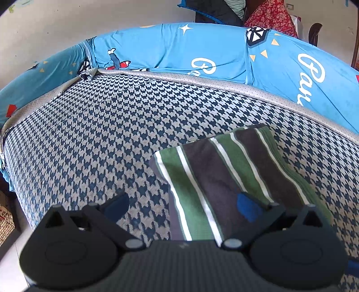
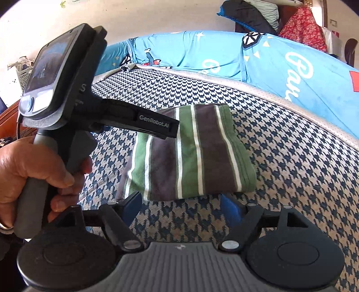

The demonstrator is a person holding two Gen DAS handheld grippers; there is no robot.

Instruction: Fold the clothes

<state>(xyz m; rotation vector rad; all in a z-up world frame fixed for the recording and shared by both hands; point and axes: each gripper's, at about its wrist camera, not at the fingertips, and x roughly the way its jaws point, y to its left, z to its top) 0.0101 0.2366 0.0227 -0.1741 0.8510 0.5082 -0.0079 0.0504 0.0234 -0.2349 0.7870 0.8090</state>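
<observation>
A folded garment with green, dark grey and white stripes lies flat on the houndstooth sofa seat. My left gripper stands open just above its near edge, the right blue pad over the cloth, the left pad over bare seat. In the right wrist view the same garment sits ahead of my right gripper, which is open with nothing between its fingers. The left gripper's body, held by a hand, hangs over the garment's left part.
Blue printed cushions line the back of the sofa seat, with a grey piped border in front. Dark and red clothes pile behind them. The seat's left edge drops to the floor. A white basket stands far left.
</observation>
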